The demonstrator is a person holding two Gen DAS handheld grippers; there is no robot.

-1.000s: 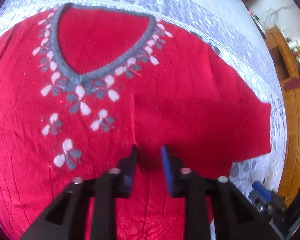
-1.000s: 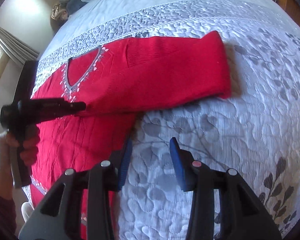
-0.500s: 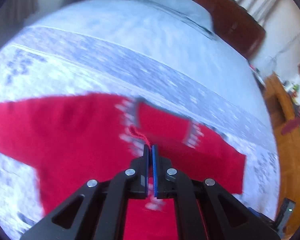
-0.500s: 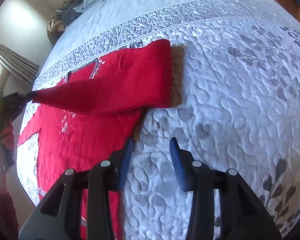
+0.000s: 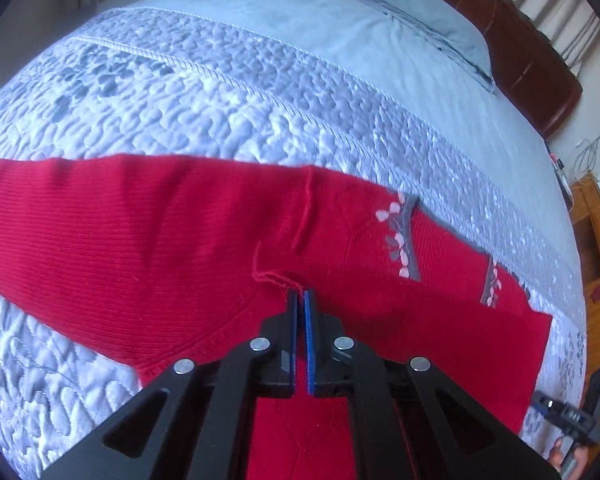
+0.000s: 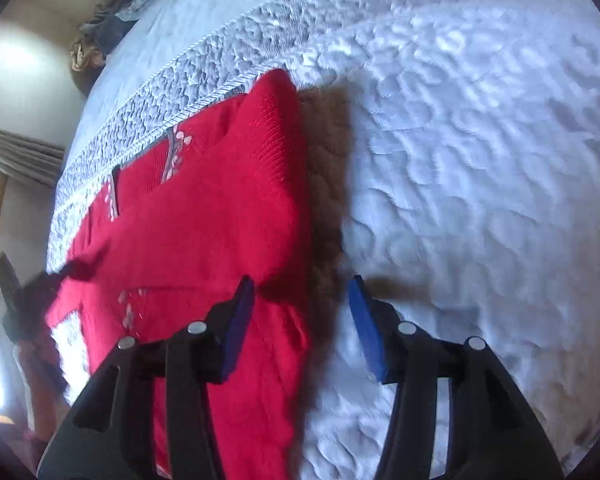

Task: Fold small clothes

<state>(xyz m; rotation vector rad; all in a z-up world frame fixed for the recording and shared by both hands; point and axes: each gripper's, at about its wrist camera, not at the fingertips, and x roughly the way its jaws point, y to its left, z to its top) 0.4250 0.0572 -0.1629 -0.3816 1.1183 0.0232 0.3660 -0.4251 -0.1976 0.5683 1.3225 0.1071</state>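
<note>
A red knit sweater (image 5: 148, 232) with a grey V-neck and pale flower pattern lies on the quilted bed. My left gripper (image 5: 301, 294) is shut on the sweater's sleeve cuff and holds the sleeve folded across the chest. In the right wrist view the sweater (image 6: 204, 216) lies left of centre with its folded right edge running down the frame. My right gripper (image 6: 300, 290) is open and empty, low over that edge, one finger (image 6: 240, 312) over the red fabric, the other over the quilt. The left gripper (image 6: 56, 276) shows blurred at the far left.
The grey-white quilted bedspread (image 5: 228, 92) covers the bed. A blue pillow (image 5: 420, 28) and a dark wooden headboard (image 5: 532, 64) lie at the far end. Wooden furniture (image 5: 596, 240) stands to the right. Crumpled clothes (image 6: 100, 36) sit at the bed's far corner.
My left gripper closed on the sleeve cuff and carried it leftward across the sweater's body, folding the sleeve over. My right gripper moved closer to the sweater's right edge, still open.
</note>
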